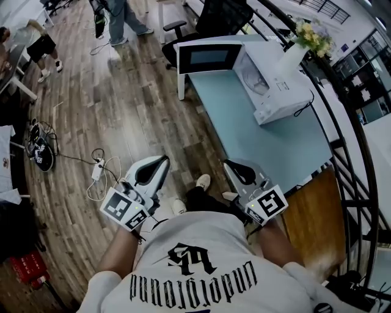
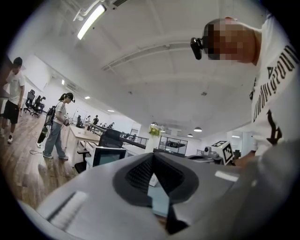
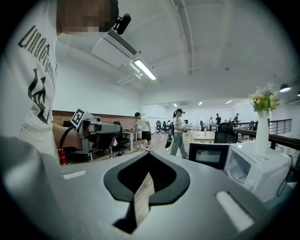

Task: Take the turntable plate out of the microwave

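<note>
A wooden floor point(image 1: 122, 110) fills the left half and the middle of the head view. On the right a light-blue bench point(image 1: 269, 147) runs from upper centre down toward the lower right, with a dark railing point(image 1: 342, 153) along its far side.

A white microwave point(image 1: 284, 92) stands on the bench at the upper right. Its door point(image 1: 208, 59) is swung wide open toward the left of the frame. The turntable plate point(image 1: 253, 79) lies inside the open cavity as a pale round disc, well apart from both grippers.

At the bottom of the frame is the person's pale printed shirt point(image 1: 195, 263). Both forearms reach forward from it.

The left gripper point(image 1: 161, 161) sits at lower centre-left over the floor. In the left gripper view its jaws meet at the tips, with nothing between them point(image 2: 152, 155). The right gripper point(image 1: 228, 164) sits at lower centre-right, by the near edge of the bench. In the right gripper view its jaws are likewise closed and empty point(image 3: 149, 154). Each gripper is well short of the microwave.

A dark office chair point(image 1: 214, 18) stands behind the open door at the top. A white vase point(image 1: 296, 54) of yellow flowers stands on top of the microwave. A white power strip point(image 1: 98, 170) with a cable lies on the floor at the left
</note>
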A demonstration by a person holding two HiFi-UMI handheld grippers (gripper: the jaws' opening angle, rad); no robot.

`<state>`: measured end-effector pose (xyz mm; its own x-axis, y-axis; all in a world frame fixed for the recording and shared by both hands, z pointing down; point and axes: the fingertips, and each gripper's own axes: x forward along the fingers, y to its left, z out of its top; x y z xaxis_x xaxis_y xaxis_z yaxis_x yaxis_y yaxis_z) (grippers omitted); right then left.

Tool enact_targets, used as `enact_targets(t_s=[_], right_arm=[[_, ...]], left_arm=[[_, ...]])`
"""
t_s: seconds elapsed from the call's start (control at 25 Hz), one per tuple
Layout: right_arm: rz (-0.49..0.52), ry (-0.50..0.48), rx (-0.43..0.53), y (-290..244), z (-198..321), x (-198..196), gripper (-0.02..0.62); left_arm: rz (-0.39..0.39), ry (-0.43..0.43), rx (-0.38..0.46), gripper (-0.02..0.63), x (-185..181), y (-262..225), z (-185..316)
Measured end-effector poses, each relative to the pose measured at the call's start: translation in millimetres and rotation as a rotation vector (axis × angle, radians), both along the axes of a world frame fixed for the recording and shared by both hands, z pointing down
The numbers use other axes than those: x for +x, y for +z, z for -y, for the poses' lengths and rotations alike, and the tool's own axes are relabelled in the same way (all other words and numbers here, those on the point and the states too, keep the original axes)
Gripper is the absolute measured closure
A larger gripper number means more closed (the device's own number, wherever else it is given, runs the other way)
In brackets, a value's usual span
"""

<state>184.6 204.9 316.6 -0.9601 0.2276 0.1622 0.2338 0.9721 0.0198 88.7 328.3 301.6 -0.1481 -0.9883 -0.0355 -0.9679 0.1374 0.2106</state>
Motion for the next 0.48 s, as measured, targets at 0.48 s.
enact_targets(t_s=[0.48], right_arm=[[-0.001,-0.021,-0.044,16,41,-80,0.592]], left_arm=[[-0.016,-0.02,-0.052,0.557,-72,16,42]])
